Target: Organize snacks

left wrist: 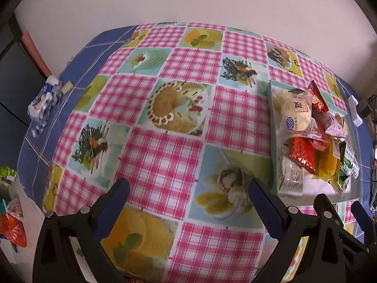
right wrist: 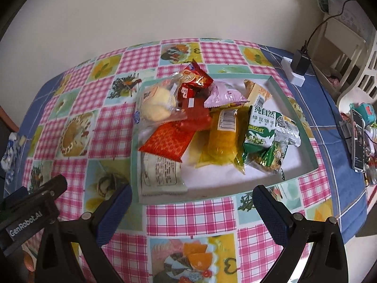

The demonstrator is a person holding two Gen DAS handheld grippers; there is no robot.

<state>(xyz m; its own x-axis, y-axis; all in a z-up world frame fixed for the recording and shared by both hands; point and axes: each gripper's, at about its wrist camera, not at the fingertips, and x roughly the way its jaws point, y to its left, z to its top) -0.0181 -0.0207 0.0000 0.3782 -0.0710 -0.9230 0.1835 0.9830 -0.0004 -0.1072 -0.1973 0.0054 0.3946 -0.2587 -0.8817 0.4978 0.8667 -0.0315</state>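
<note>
Your snacks sit piled in the shallow pale-green cardboard tray.

Inside it: a clear-wrapped pale bun, an orange-red foil packet, a yellow pouch and a green biscuit pack. Your left gripper and right gripper are both spread, holding nothing, above the checked tablecloth.

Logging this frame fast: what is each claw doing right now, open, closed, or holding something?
Left claw: open, holding nothing, over the tablecloth.
Right claw: open, holding nothing, in front of the snack box.
</note>
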